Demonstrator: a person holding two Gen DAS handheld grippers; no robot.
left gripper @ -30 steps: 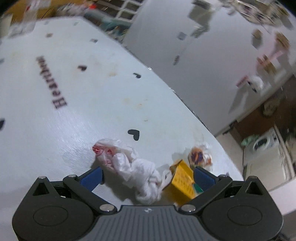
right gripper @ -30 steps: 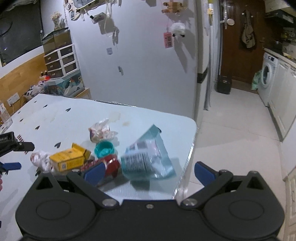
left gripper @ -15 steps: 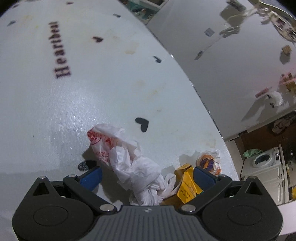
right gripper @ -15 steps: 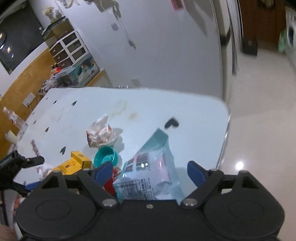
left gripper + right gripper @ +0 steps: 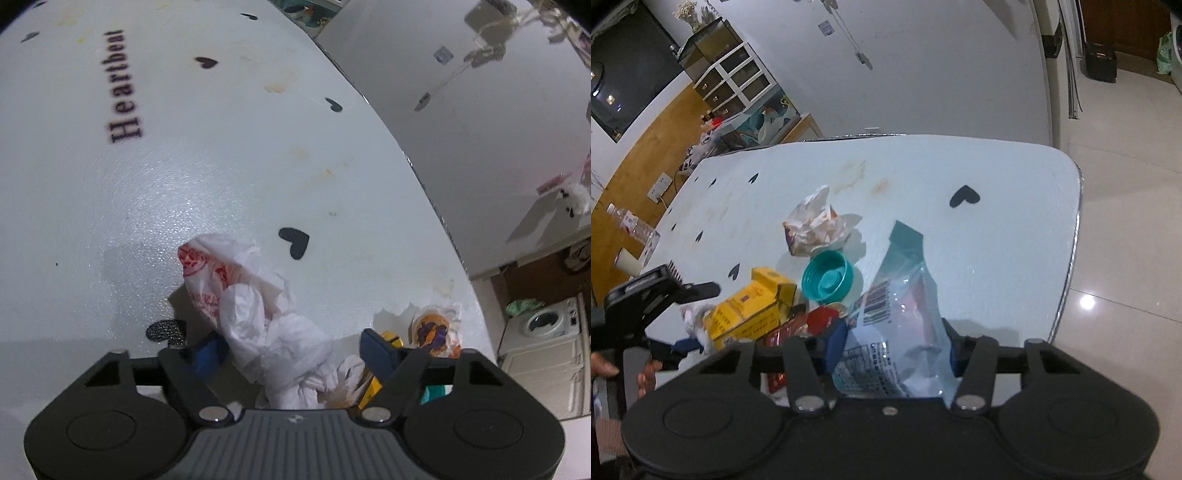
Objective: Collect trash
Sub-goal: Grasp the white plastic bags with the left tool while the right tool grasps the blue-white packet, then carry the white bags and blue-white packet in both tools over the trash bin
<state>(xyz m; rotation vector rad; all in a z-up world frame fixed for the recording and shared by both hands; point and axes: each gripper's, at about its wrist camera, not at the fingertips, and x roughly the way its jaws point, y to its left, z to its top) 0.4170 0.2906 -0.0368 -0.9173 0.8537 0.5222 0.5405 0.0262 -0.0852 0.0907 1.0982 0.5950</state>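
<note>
A white desk (image 5: 184, 192) printed with black hearts and the word "Heartbeat" carries a small heap of trash near its rounded corner. The left tongs (image 5: 291, 350) point steeply down at it, their jaws closing around a crumpled white plastic bag (image 5: 258, 314) with red print; the bag lies between the blue pads, the left pad right against its side, while the right pad (image 5: 376, 354) stands just clear of the bag and up against a yellow carton (image 5: 373, 387), so the bag is not yet clamped. Beyond the carton sits a wadded paper wrapper (image 5: 436, 328) with orange and purple marks. In the right wrist view the right tongs (image 5: 894, 350) are likewise closing, with a clear plastic pouch (image 5: 901, 325) bearing a barcode and a teal top between their pads; the pads sit at its two sides, but whether they already press it I cannot tell. Left of the pouch lie a red foil wrapper (image 5: 812, 325), a teal bottle cap (image 5: 827, 275) lying open side up, the yellow carton (image 5: 750, 310) and a crumpled paper wrapper (image 5: 812, 225) farther back. At the left edge of that view the left tongs (image 5: 694, 314) reach in over the white bag (image 5: 692, 321), held by a hand (image 5: 646, 376).
</note>
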